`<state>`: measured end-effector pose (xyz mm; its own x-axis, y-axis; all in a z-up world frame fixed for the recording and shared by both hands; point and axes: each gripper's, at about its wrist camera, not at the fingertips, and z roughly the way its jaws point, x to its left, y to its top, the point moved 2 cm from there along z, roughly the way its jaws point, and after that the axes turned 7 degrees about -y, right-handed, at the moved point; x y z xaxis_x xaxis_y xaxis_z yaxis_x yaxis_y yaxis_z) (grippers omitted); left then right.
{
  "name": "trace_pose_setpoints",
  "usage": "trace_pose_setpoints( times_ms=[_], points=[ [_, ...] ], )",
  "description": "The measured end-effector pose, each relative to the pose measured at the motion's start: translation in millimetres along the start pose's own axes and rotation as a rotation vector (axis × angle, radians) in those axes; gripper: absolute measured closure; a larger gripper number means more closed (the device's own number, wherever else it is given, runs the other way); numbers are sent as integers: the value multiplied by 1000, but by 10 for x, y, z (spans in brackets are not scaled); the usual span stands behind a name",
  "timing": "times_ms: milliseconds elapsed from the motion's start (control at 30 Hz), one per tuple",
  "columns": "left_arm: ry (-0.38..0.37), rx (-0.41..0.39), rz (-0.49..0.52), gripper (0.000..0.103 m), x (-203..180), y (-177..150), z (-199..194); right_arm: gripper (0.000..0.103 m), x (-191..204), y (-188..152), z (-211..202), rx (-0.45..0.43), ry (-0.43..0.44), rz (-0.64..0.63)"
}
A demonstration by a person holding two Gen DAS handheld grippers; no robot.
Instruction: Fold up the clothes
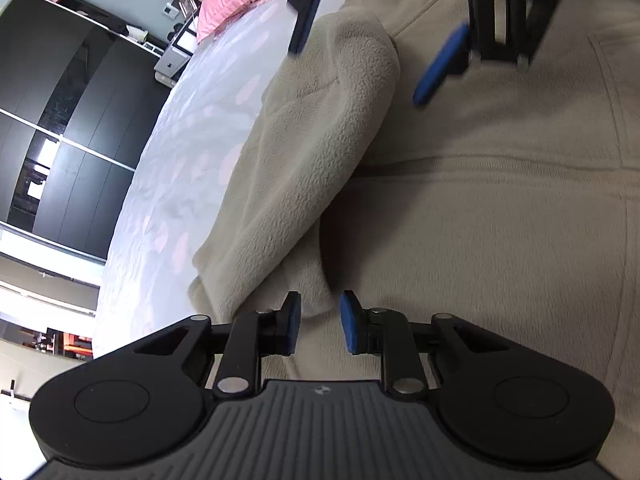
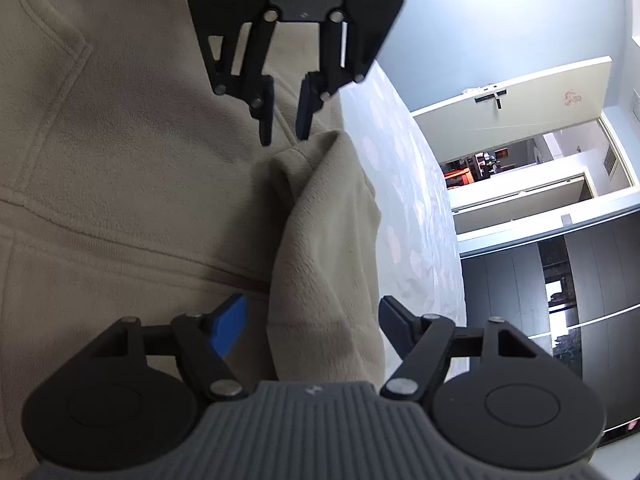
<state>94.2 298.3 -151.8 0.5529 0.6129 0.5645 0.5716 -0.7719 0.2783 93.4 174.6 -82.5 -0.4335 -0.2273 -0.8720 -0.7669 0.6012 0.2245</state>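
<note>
While both the left gripper [image 1: 320, 322] and the right gripper [image 2: 312, 326] are seen unclenched and empty, the soft, thick beige fleece jacket [image 1: 500, 220] is judged light and limp, best pinched at the folded sleeve's [image 2: 328, 248] edge.

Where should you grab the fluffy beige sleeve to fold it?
Probably at the cuff end of the sleeve, coming from the bedsheet side. It lies as a raised fold along the fleece jacket's edge, so open fingers could straddle it there.

Both claws [image 1: 320, 322] [image 2: 312, 326] empty, apart.
</note>
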Motion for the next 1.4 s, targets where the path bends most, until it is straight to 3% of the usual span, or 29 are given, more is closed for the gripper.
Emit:
trace_pose_setpoints(
  times_ms=[133,233,333,433,500,567,700,767,900,1000,1200,1300,1400],
  points=[
    [11,-28,34,84,-46,33,78,75,-194,-267,244,43,-2,43],
    [18,-39,42,84,-62,54,156,83,-521,-293,296,56,-20,181],
    [15,-25,22,84,1,83,269,85,-937,-466,479,54,-46,303],
    [12,-6,-26,84,117,93,400,86,-1014,-279,529,41,-52,395],
    [29,8,-40,84,174,90,493,86,-882,-126,293,31,-51,433],
    [102,25,-20,84,208,93,584,86,-718,-99,-8,26,-48,448],
    [325,71,-34,84,384,131,740,86,-635,-123,-54,17,-44,445],
    [356,88,-24,84,392,110,780,87,-618,-117,-105,13,-30,452],
    [254,137,15,84,235,-26,835,87,-501,-86,-244,6,40,457],
    [227,160,6,84,205,-195,773,87,-293,-65,-372,-5,116,415],
    [159,180,-189,83,483,-525,367,86,128,-30,-510,27,226,364],
    [155,124,-303,83,660,-533,90,85,422,43,-476,62,224,309],
    [168,53,-378,81,793,-383,-143,76,587,60,-500,74,214,261]
  ],
)
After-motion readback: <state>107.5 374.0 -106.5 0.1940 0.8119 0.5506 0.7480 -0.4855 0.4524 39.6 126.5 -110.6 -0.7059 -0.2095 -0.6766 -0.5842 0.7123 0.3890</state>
